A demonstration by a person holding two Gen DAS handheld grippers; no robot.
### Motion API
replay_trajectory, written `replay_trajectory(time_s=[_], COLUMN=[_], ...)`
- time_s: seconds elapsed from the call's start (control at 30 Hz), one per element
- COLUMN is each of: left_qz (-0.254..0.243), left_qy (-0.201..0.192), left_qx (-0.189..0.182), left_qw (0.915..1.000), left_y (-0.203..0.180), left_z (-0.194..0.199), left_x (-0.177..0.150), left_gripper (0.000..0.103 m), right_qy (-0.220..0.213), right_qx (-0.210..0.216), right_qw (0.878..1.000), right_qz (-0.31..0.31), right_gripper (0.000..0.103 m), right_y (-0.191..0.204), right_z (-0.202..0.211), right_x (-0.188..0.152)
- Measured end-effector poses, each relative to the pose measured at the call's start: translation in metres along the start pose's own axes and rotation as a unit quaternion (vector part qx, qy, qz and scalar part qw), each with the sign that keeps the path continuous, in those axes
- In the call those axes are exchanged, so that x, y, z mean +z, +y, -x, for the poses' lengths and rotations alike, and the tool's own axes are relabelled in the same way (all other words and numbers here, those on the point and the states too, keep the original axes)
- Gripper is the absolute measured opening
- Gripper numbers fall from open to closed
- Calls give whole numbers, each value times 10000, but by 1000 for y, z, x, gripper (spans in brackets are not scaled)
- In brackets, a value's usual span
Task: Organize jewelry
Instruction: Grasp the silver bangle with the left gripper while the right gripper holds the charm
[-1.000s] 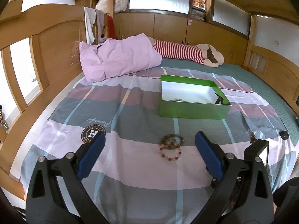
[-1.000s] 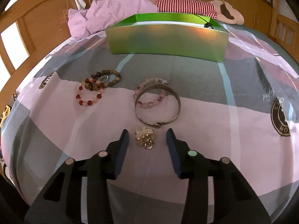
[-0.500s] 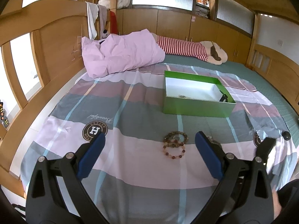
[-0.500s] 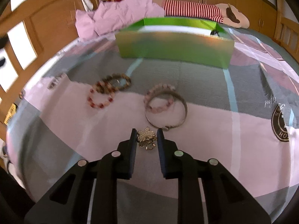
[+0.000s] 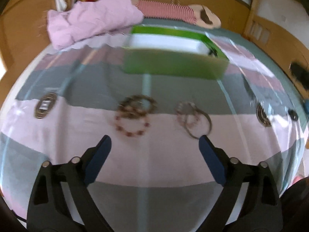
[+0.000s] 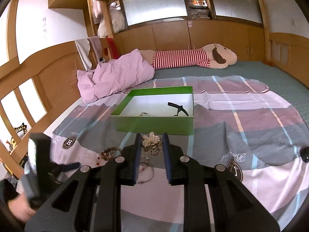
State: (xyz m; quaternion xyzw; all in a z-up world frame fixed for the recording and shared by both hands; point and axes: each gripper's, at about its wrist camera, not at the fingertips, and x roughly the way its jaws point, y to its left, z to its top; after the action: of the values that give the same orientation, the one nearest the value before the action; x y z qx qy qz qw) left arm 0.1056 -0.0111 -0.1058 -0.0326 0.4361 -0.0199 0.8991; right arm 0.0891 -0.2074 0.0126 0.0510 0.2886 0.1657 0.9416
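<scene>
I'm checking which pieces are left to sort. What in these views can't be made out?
- Left wrist view: motion blur smears the beaded bracelets and bangle; bead count unclear.
- Right wrist view: right gripper, holding the brooch, hides most of that jewelry.
- Green box: small items inside too small to identify; near wall hides part of the floor.

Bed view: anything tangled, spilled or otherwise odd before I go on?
Nothing spilled. On the bedspread, the beaded bracelets overlap in one cluster, and a pink bead bracelet lies across the metal bangle. The green box sits upright.
</scene>
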Motion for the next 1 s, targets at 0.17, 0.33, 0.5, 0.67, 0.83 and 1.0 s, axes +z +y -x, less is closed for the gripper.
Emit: replay_trajectory(time_s=[0.17,0.33,0.5,0.67,0.83,1.0], left_qz=[-190,-77,62,-108,-210,-289], left_qy=[180,392,597,625,466,-73], left_qx=[-124,-196,-178,-185,-372,-474], left_qw=[9996,9990,9980,9978,9980,9984], left_y=[-30,-43,-45,-51,-55,-43], left_z=[-30,-52,-70,-72,-49,-4], left_x=[0,2,4,6,8,14], left_gripper=[76,59,45,14,4,4], right_qy=[120,123,142,152,188,129], right_qx=[57,72,48,17,29,50], right_qw=[9999,9999,9998,9997,9996,9997], right_qz=[-45,-89,-144,-193,-218,-184], right_gripper=[22,22,22,22,22,22], right_y=[-4,-12,-19,-22,-24,-20], right_z=[-8,-5,-5,-6,-8,-8], right_x=[-3,-5,-6,-5,-5,-4])
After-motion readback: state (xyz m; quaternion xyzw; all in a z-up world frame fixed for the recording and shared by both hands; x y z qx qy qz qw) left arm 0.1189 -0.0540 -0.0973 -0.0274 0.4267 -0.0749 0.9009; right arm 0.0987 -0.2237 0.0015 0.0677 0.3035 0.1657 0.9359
